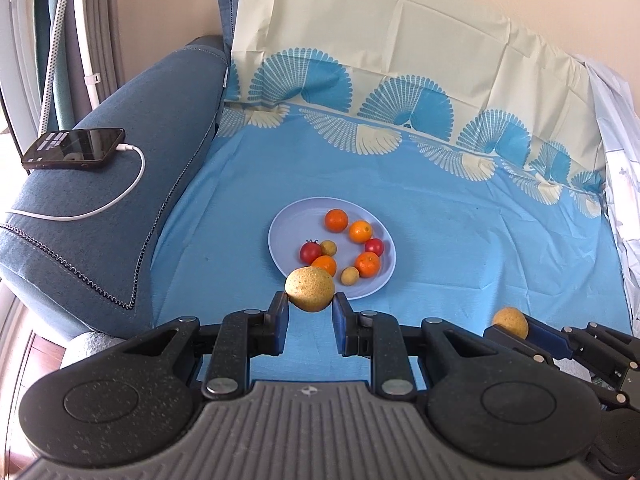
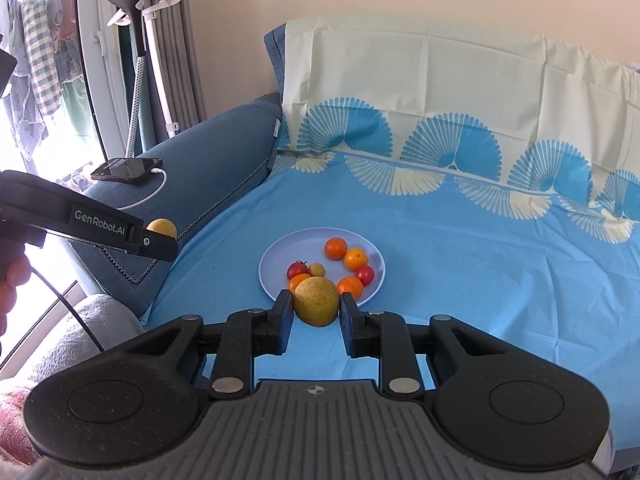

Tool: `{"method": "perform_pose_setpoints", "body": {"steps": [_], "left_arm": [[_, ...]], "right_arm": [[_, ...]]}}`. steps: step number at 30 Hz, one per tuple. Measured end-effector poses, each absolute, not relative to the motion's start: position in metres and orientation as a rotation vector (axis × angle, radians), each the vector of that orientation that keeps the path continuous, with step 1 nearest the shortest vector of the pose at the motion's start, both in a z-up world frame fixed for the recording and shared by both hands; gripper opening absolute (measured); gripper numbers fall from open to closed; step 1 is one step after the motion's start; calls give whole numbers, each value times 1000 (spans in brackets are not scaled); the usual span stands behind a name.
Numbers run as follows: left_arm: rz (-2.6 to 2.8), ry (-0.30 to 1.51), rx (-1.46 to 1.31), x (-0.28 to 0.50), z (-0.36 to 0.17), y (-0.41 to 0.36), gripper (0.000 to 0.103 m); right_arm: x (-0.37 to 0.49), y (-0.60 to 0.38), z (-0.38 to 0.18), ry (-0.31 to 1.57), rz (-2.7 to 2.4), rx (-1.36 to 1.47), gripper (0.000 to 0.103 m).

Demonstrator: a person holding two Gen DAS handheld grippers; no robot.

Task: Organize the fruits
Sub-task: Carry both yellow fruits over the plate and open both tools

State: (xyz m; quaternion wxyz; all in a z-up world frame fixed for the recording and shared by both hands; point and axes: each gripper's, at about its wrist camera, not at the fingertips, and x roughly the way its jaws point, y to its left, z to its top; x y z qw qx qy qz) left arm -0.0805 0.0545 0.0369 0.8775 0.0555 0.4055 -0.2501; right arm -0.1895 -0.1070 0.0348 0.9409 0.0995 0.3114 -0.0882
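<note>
Both tongs are clamped on fruit: my left tongs [image 1: 310, 307] grip one yellow-brown fruit [image 1: 310, 289], my right tongs [image 2: 316, 312] another [image 2: 316, 301]. Ahead and below lies the plate [image 1: 288, 216] of oranges, left nearer, I judge.

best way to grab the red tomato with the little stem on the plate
Grip the stemmed tomato across its round belly from above, stem up between the fingers. An orange and a small yellow fruit crowd it on the plate, so come from the open rim side.
</note>
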Motion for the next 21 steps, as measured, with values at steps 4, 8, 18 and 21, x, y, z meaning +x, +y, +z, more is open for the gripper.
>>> {"method": "perform_pose_setpoints", "body": {"steps": [4,8,18,21], "left_arm": [[-517,852,110,-77,35,53,26],[-513,859,109,-70,35,50,26],[-511,869,105,-53,33,42,26],[-512,876,102,-42,32,37,26]], "right_arm": [[-186,-108,32,646,-181,210,26],[-182,-110,30,656,-188,219,26],[-168,-115,23,672,-205,240,26],[-160,-119,19,674,-210,240,26]]}}
